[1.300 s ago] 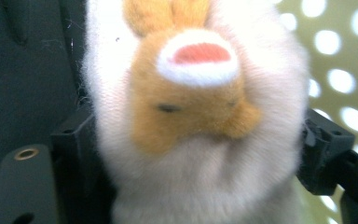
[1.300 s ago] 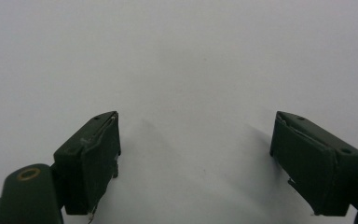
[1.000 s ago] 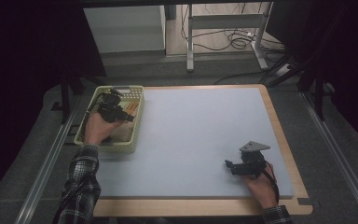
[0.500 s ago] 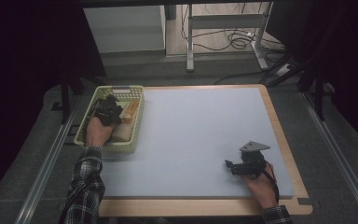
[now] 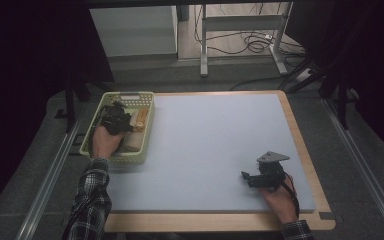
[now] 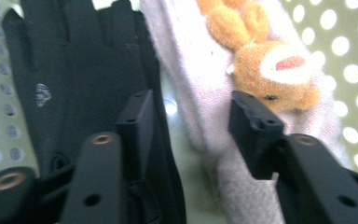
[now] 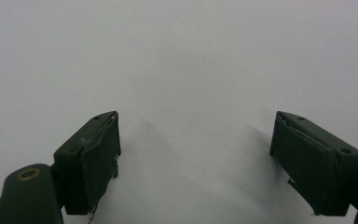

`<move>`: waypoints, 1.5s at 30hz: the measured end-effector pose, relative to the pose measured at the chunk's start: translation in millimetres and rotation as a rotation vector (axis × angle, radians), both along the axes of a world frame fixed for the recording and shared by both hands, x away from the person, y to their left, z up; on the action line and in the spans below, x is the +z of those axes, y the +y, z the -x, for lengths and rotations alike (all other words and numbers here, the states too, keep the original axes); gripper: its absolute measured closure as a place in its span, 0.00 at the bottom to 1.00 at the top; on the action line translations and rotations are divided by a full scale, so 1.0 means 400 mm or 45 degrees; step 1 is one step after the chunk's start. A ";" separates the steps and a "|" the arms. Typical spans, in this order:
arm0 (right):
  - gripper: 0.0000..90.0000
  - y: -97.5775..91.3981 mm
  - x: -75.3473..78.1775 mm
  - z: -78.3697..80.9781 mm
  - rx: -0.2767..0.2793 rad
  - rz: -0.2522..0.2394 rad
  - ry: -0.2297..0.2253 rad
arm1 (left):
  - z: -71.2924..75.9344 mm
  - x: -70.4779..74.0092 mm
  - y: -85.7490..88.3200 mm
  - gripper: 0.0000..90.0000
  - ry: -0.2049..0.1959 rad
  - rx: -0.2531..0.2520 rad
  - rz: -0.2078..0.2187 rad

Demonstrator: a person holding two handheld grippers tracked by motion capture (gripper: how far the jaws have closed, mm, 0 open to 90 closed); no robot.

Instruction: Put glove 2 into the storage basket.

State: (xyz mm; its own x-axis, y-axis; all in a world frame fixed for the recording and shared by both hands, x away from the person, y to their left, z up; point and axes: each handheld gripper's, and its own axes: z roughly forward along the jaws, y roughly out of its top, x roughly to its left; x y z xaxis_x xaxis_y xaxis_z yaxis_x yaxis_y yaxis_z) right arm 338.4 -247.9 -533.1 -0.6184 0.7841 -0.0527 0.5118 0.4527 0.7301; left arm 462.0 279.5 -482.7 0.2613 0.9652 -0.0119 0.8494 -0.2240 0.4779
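A pale green perforated basket [image 5: 96, 150] sits at the table's left edge. My left gripper [image 5: 116, 119] is lowered into it. In the left gripper view its jaws [image 6: 186, 112] stand partly apart, having just been opening. One jaw lies over a black glove [image 6: 74, 70], the other against a pale knitted piece [image 6: 191, 70] bearing an orange plush bear [image 6: 270, 70]. Both fabric edges and a strip of basket floor lie between the pads, and nothing is pinched. My right gripper [image 5: 247, 178] rests open on the blue-grey mat [image 5: 215, 140], with nothing between its jaws [image 7: 196, 140].
The mat covers a wooden-rimmed table [image 5: 300, 150]. Dark rails run along both sides. A metal stand [image 5: 204, 40] and cables lie on the floor beyond the far edge. Bare mat stretches between basket and right hand.
The left hand has sunk a little deeper into the basket and drawn slightly toward the near side. The right hand and its gripper have stayed where they were.
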 end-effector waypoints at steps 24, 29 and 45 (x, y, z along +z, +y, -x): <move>0.17 0.000 0.000 0.000 0.000 0.000 -0.001 | 0.080 0.064 0.072 0.14 -0.208 -0.006 0.158; 0.17 0.000 0.000 0.000 0.000 0.000 -0.001 | 0.100 0.070 0.078 0.09 -0.234 -0.028 0.173; 0.17 0.000 0.000 0.000 0.000 0.003 0.000 | 0.159 0.093 0.050 0.03 -0.309 -0.134 0.262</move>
